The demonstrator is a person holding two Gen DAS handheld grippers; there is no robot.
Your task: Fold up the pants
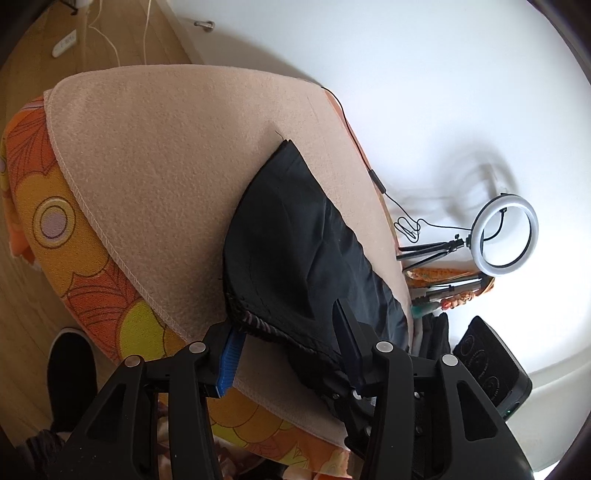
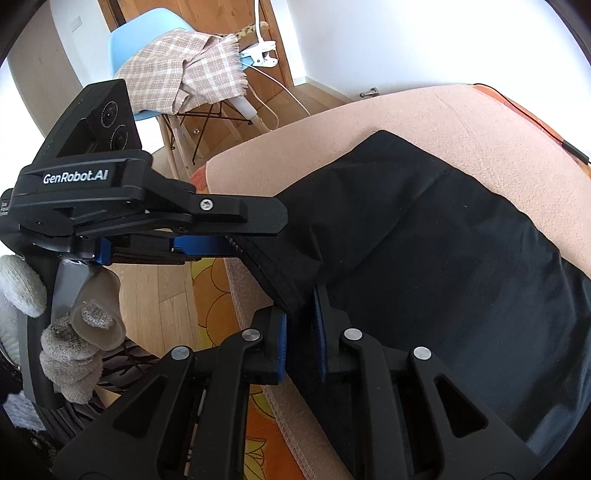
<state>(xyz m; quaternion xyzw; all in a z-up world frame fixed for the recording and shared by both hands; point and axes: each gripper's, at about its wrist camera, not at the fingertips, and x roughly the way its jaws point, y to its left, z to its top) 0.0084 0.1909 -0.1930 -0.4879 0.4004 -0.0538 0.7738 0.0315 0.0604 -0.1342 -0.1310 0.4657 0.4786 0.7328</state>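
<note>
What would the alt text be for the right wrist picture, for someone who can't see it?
Black pants lie on a peach blanket, their near edge pinched between the blue-padded fingers of the right gripper. The left gripper, held by a gloved hand, clamps the same edge further left; a blue chair draped with checked cloth stands behind.

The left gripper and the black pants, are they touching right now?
Touching. The right wrist view shows the left gripper from the side, its fingers closed on the hem of the black pants.
</note>
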